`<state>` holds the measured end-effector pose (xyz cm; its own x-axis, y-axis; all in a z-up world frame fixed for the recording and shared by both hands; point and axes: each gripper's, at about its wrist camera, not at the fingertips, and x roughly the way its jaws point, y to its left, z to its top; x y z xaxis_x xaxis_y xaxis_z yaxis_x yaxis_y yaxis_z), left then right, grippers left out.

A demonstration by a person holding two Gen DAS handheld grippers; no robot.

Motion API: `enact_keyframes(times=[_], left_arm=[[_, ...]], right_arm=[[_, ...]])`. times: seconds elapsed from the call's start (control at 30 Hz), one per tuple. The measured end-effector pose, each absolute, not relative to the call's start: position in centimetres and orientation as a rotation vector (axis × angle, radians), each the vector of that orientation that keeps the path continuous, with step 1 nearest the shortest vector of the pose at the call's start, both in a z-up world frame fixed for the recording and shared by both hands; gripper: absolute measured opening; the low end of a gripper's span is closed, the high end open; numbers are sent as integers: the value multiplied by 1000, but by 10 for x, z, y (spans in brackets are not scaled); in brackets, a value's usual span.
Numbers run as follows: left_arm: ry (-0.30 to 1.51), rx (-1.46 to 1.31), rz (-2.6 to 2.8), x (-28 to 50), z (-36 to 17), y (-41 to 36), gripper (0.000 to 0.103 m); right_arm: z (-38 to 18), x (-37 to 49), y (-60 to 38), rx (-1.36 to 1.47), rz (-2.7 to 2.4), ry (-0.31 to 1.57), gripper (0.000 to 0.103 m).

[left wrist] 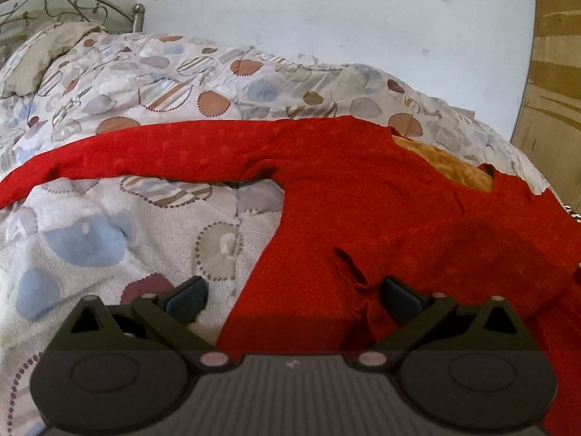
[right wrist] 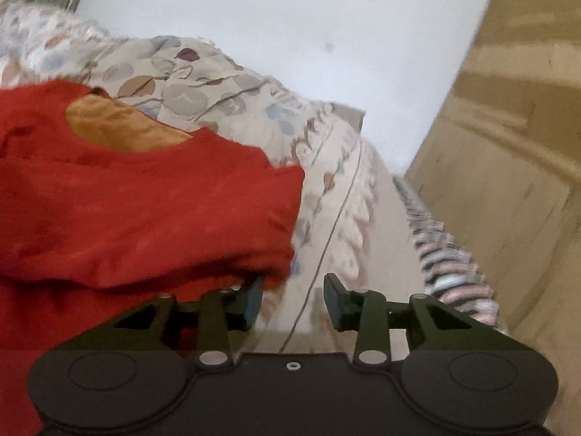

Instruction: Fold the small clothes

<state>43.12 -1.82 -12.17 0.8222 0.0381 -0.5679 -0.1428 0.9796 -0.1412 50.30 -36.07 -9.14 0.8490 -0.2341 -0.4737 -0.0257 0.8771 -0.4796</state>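
A red long-sleeved top (left wrist: 381, 200) lies spread on the bed, one sleeve (left wrist: 145, 156) stretched out to the left and an orange lining (left wrist: 446, 167) showing at the neck. A thin red tie string (left wrist: 348, 272) lies on its lower part. My left gripper (left wrist: 294, 299) hovers open and wide over the top's left side edge, its pads pressing nothing. In the right wrist view the red top (right wrist: 145, 200) has a layer folded over near its right edge. My right gripper (right wrist: 294, 303) stands open beside that edge; its left finger (right wrist: 252, 305) touches the fabric, and only quilt shows between the fingers.
A quilt (left wrist: 109, 239) patterned with circles covers the bed. A pillow (left wrist: 43, 58) and a metal headboard (left wrist: 72, 3) are at the far left. A white wall (left wrist: 326, 18) is behind, with wooden furniture (right wrist: 508, 145) on the right. A striped cloth (right wrist: 446, 269) runs along the bed's right edge.
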Motion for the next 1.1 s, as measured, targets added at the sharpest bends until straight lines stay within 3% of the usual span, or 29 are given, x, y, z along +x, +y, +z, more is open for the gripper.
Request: enact_keyframes(times=[0.03,0.07,0.1,0.33,0.57,0.63,0.7,0.83,0.87,0.9,0.97,1.1], left_arm=[[598,-180,98,431,-122,-18,103],[598,-179,98,431,-122,-18,103],[598,-181,97,430,-122,-18,103],[599,-185,96,430,-122,-18,103],[596,-184,96,430,-122,-17,103],[597,-185,96,430,-122,-17,103],[596,-184,96,430,-122,-17,103],[595,-184,96,430,-122,-18,103],[595,-183,96,430,-122,-17,103],[595,-183,96,430,-122,-17,103],[595,-184,96,430,-122,-17,103],[595,-184,96,430,-122,-17,103]], right_arm=[[-92,503,-357,-537,-98,546,27],[-93,503,-354,-567,-87,547,9],[-94,500,-352,-584,-95,543,7],[-79,487,-404,-131,-140,597,4],[-92,493,-400,-131,-139,616,6],[-90,488,-403,-107,-141,593,12],[-82,480,-407,-79,-151,584,28],[-61,469,-410,-72,-195,550,41],[-57,469,-409,-76,-211,529,58],[-53,470,-408,-78,-215,509,81],[-48,477,-406,-83,-229,482,98],[-55,504,-403,-89,-208,493,99]])
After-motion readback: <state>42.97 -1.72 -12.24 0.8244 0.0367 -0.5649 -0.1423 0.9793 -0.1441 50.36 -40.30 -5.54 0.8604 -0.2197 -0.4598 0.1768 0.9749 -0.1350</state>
